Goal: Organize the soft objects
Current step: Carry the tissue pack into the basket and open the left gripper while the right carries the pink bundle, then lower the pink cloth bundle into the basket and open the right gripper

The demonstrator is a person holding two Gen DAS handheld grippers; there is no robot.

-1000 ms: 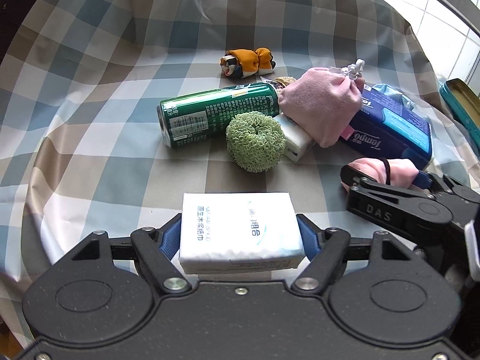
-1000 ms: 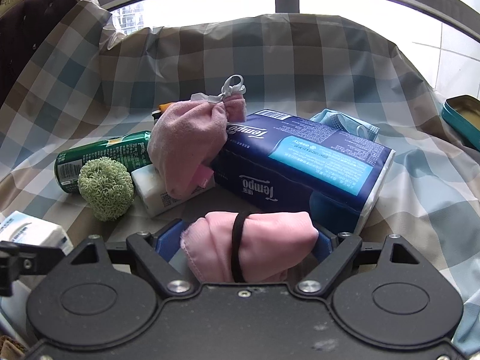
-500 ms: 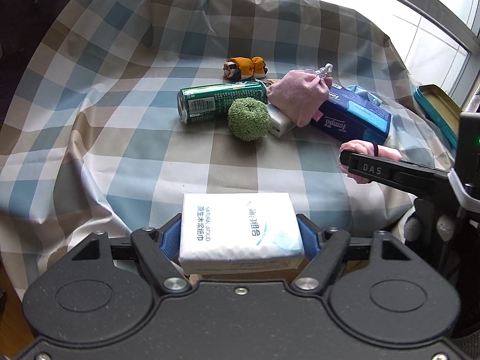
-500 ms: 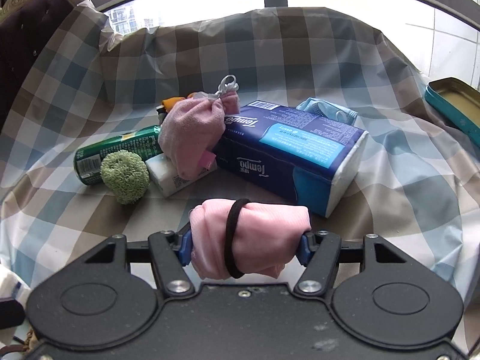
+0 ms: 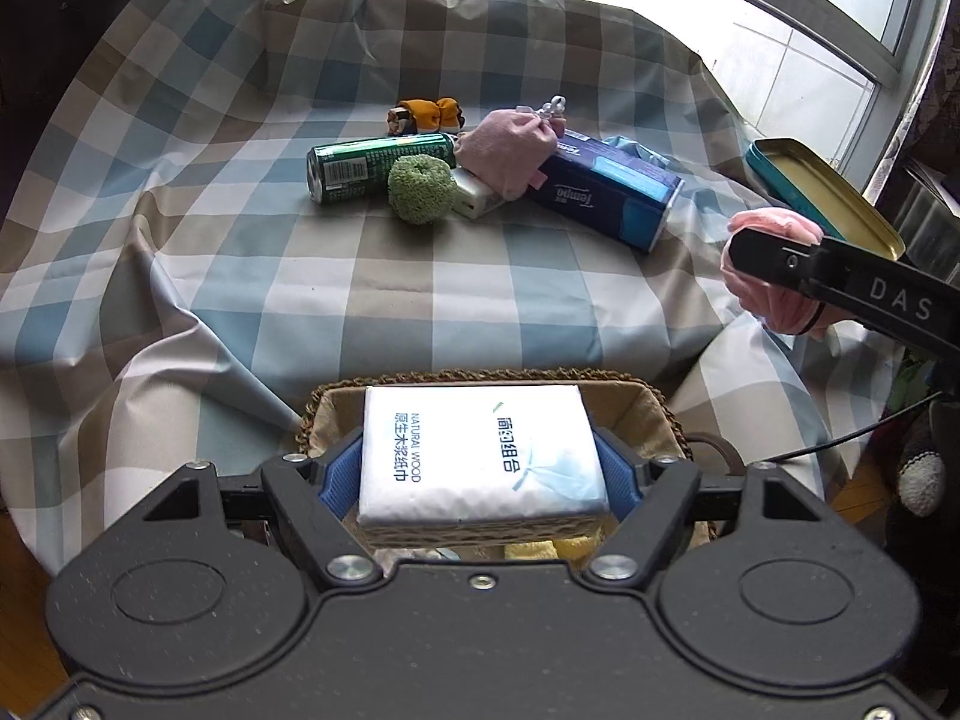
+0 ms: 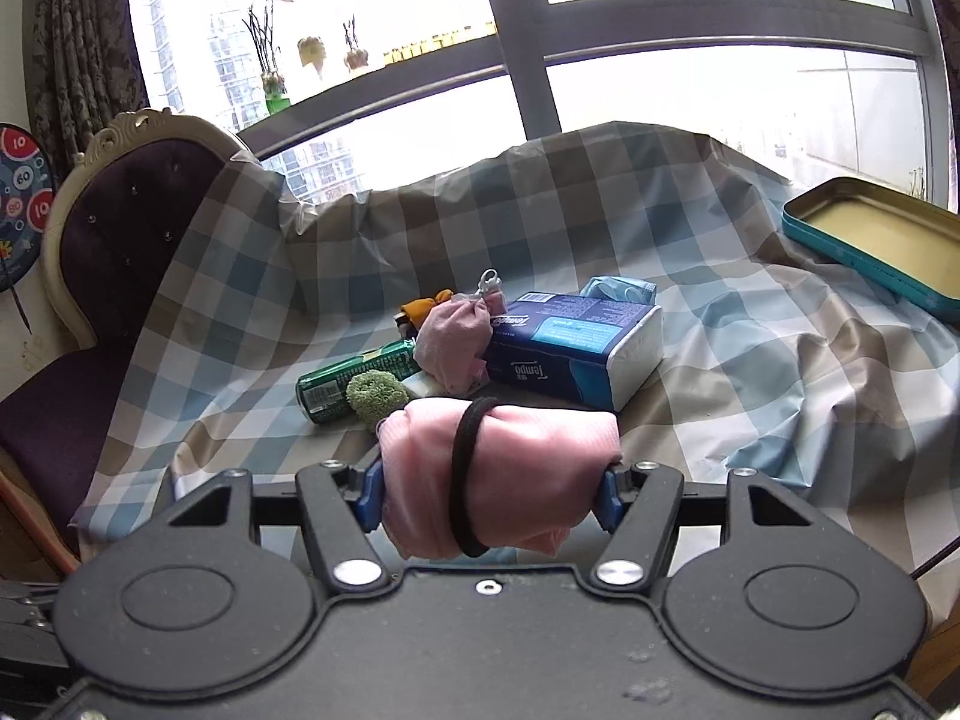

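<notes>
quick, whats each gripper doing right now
Left gripper: closed on the white tissue pack, above the wicker basket.
Right gripper: closed on the pink cloth roll.

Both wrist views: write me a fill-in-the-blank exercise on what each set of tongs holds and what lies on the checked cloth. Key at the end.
1. The left tongs grip a white tissue pack above a woven ____.
2. The right tongs hold a pink cloth roll bound by a ____ hair tie.
3. The green can lies on its ____ on the checked cloth.
4. The fuzzy ball touching the can is ____.

Missing words: basket; black; side; green
</notes>
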